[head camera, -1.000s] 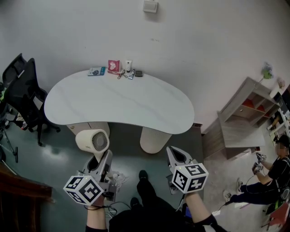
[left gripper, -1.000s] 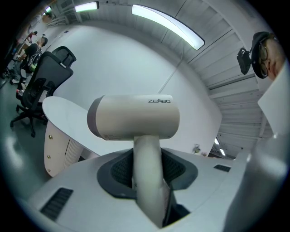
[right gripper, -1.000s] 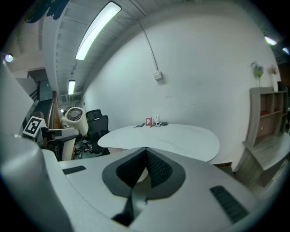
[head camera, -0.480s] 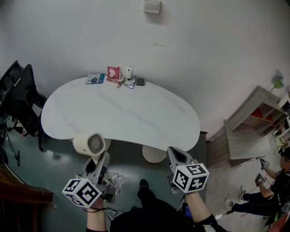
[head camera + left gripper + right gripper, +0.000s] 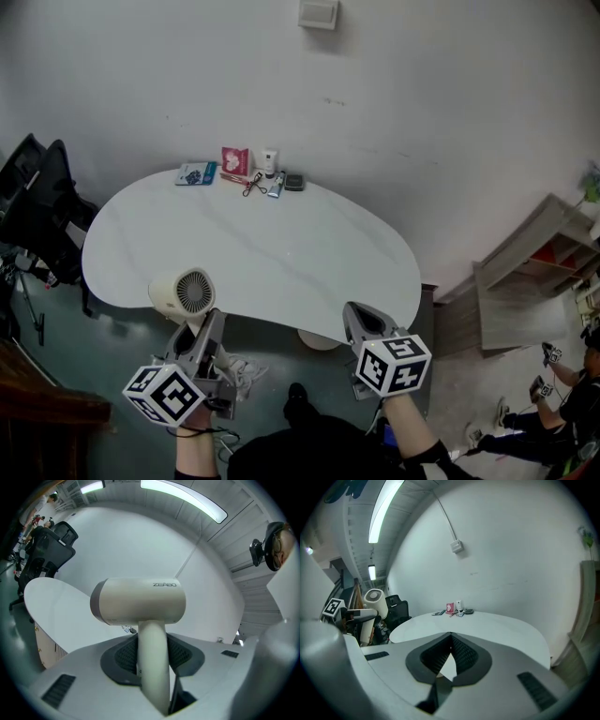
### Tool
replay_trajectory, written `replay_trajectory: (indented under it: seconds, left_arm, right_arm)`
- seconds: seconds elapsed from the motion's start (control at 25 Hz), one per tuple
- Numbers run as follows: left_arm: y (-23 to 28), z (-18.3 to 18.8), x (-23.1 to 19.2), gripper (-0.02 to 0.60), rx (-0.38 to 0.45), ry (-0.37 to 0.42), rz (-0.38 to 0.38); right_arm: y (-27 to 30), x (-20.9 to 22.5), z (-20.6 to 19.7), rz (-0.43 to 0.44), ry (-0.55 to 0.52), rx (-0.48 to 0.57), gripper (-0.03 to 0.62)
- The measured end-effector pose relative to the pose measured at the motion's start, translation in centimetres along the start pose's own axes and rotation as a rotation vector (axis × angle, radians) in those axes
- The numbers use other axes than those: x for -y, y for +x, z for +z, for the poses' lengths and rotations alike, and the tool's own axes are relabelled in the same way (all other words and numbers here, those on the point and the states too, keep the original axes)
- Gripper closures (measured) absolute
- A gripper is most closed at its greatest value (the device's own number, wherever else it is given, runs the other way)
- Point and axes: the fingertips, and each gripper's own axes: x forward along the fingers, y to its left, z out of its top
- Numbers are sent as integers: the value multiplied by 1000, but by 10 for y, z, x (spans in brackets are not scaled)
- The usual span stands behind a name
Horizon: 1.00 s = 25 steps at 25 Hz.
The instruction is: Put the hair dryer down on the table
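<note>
Hair dryer (image 5: 186, 293), cream with a round grilled back end, is clenched by its handle in the left tool (image 5: 210, 325). The left gripper view shows both pads pressed against the handle, with the barrel lying level above them (brand lettering on its side). From the head view the dryer hangs at the near-left rim of the white, bean-shaped surface (image 5: 281, 248), and it is not set down. The right tool (image 5: 360, 323) hovers off the near-right rim. Its jaws meet at the tips and there is nothing between them. Along the far edge of the surface sit a blue packet (image 5: 195, 172), a pink box (image 5: 234, 159) and a white bottle (image 5: 269, 159), close together. A black chair (image 5: 39, 202) stands at the left end of the surface, and a shelf unit (image 5: 530, 277) stands to the right, well apart from it.
</note>
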Motion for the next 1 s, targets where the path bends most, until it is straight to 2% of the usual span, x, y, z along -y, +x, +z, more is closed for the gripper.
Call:
replay_trajectory:
  seconds: [0.2,0.6,1.0]
  left_arm:
    - [30,20,5,426,-3,-3,-7]
    - [93,59,18,426,15,39,-10]
    - [142,86,19,426,20,57,-25]
  right_arm:
    - [17,18,13,1,4,-2,592]
    - [43,48,41,16,7,8,592]
    - [61,55,51,20,14,1,592]
